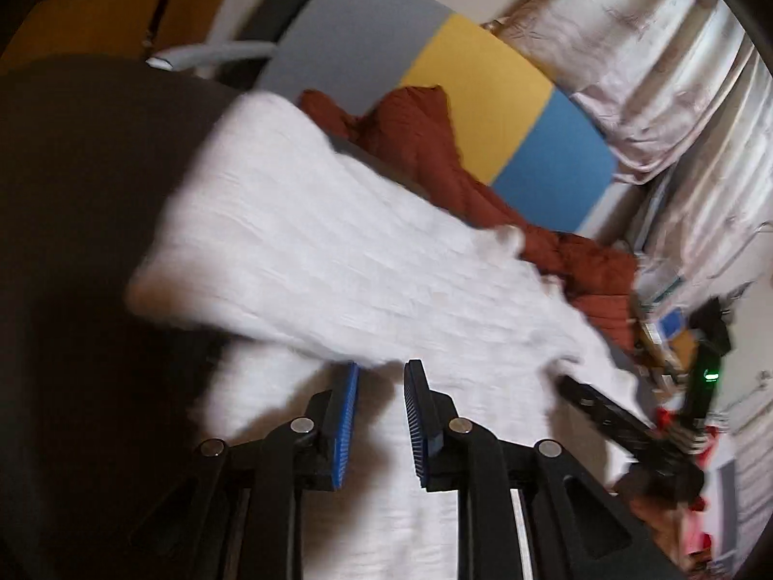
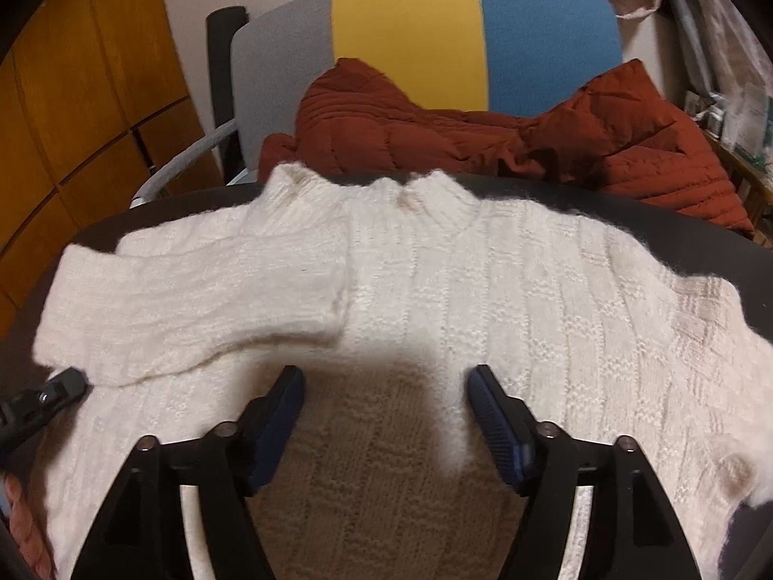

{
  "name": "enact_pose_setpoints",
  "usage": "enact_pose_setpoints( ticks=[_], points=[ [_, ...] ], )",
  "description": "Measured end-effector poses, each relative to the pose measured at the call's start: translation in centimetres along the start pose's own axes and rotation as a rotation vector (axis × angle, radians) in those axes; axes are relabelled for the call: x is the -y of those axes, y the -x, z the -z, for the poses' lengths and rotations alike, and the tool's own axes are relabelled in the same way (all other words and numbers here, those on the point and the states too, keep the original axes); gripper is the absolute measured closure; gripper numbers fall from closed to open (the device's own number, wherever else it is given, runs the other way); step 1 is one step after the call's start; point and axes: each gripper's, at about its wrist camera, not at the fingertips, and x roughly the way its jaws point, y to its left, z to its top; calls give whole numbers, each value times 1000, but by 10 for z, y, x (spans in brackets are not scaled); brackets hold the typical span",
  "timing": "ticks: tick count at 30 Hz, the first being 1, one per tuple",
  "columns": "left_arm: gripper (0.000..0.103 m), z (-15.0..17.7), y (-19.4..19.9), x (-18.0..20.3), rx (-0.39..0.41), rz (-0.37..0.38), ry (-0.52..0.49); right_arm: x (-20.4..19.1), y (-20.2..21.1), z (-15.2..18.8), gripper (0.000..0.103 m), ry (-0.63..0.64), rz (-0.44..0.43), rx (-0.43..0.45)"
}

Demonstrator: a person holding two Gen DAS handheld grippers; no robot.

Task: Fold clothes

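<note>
**Cream knit, one sleeve folded in**

Cream sweater [image 2: 435,299] lies flat on the dark bench [image 2: 604,208], collar away from us. Its left sleeve [image 2: 193,299] lies crossed over the chest; the right side spreads out to the bench edge. We judge the sleeve fold to be the step in hand, and the next move calls for a pinch on the other sleeve, which runs out of view. Our right gripper [image 2: 386,386] hovers low over the body, jaws spread wide, holding nothing. Our left gripper [image 1: 381,382] sits by the folded sleeve's edge, jaws a little apart, empty. A rust jacket [image 2: 531,135] lies on the chair [image 2: 410,24] behind.
</note>
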Motion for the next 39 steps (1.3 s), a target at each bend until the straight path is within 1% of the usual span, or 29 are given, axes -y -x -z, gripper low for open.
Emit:
enact_pose_setpoints(
  ticks=[1,3,4,6,8,9,10,11,12,13,14,18,21,24,25,27,28,29,31,33,35,37,38,39],
  points=[
    [84,0,4,-3,9,6,-1,-1,4,-1,29,0,-33,-4],
    [84,2,10,-11,38,8,24,0,13,-4,29,-34,-136,11],
    [84,4,12,-17,47,17,49,1,18,-6,29,-70,-203,20],
    [84,6,13,-27,49,44,100,2,12,-15,24,-164,-267,-11],
    [84,5,14,-34,43,62,114,3,-9,-22,24,-276,-297,-103],
    [84,4,12,-34,40,68,117,5,-13,-26,26,-322,-303,-86],
    [84,4,11,-35,36,73,123,6,-16,-29,31,-367,-309,-65],
    [84,3,11,-36,31,74,129,7,-19,-34,47,-396,-329,-56],
    [84,1,10,-35,26,71,129,6,-24,-38,68,-425,-343,-68],
    [84,0,10,-32,17,63,120,6,-29,-43,79,-453,-357,-81],
    [84,-2,11,-30,7,53,107,2,-30,-46,93,-456,-354,-90],
    [84,-6,11,-21,-10,47,62,-14,-4,-70,94,-371,-368,9],
    [84,-14,4,-18,-18,42,57,-21,20,-85,94,-318,-362,89],
    [84,-28,2,-21,19,7,68,-29,43,-100,94,-264,-355,168],
    [84,-32,2,-23,39,-13,72,-30,48,-101,94,-244,-334,186],
    [84,-37,5,-29,81,-47,82,-27,50,-97,94,-219,-295,197],
    [84,-37,7,-33,105,-58,90,-22,48,-91,94,-218,-271,193],
    [83,-35,7,-37,112,-60,101,-18,43,-87,94,-228,-258,180],
    [82,-31,2,-47,78,-38,144,-5,27,-74,95,-268,-223,132],
    [82,-30,2,-57,75,-1,182,7,10,-65,95,-312,-188,86],
    [81,-32,3,-55,63,-1,162,18,-3,-56,95,-350,-144,51],
    [81,-34,5,-51,55,-14,120,28,-8,-53,95,-382,-143,42],
    [81,-34,6,-47,61,-23,90,31,-5,-55,95,-394,-149,63],
    [81,-34,6,-46,60,-26,81,34,0,-58,95,-405,-155,86]
  ],
)
